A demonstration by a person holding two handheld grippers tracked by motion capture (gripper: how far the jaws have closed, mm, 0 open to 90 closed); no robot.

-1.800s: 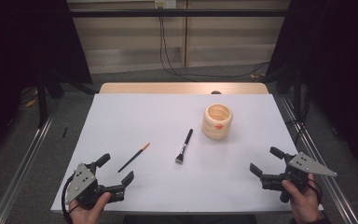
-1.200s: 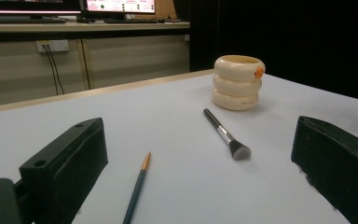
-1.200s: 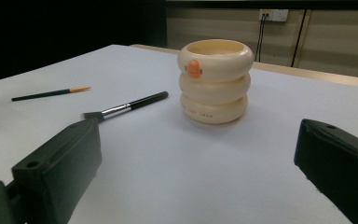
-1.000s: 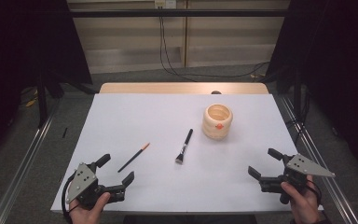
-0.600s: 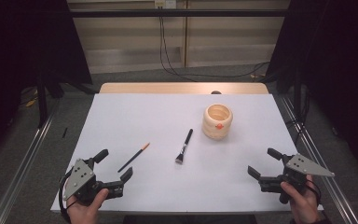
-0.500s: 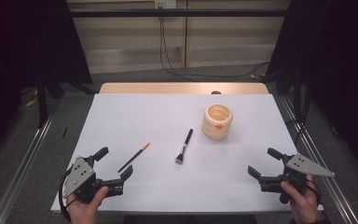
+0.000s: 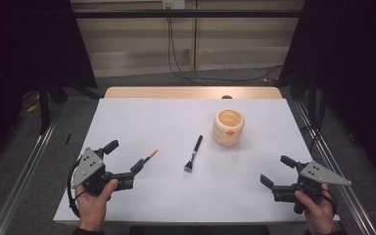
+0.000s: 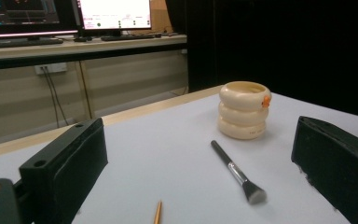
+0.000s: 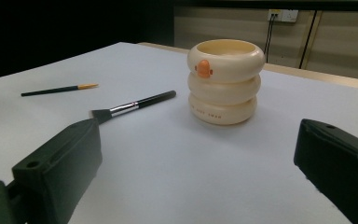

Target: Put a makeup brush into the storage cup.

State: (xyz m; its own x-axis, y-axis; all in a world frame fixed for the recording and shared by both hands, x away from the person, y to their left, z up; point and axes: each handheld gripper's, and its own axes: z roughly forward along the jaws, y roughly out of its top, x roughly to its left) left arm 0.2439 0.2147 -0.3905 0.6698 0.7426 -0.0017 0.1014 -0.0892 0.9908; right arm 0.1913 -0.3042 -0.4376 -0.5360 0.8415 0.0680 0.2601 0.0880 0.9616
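Just ahead of the left hand-held gripper [image 7: 125, 157], jaws spread, orange-tipped pencil [image 7: 150, 155], right hand-held gripper [image 7: 277, 172] also spread

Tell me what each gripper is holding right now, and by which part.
Nothing is held. The left gripper is open around the dark end of the pencil, not closed on it. The right gripper is open over bare table.
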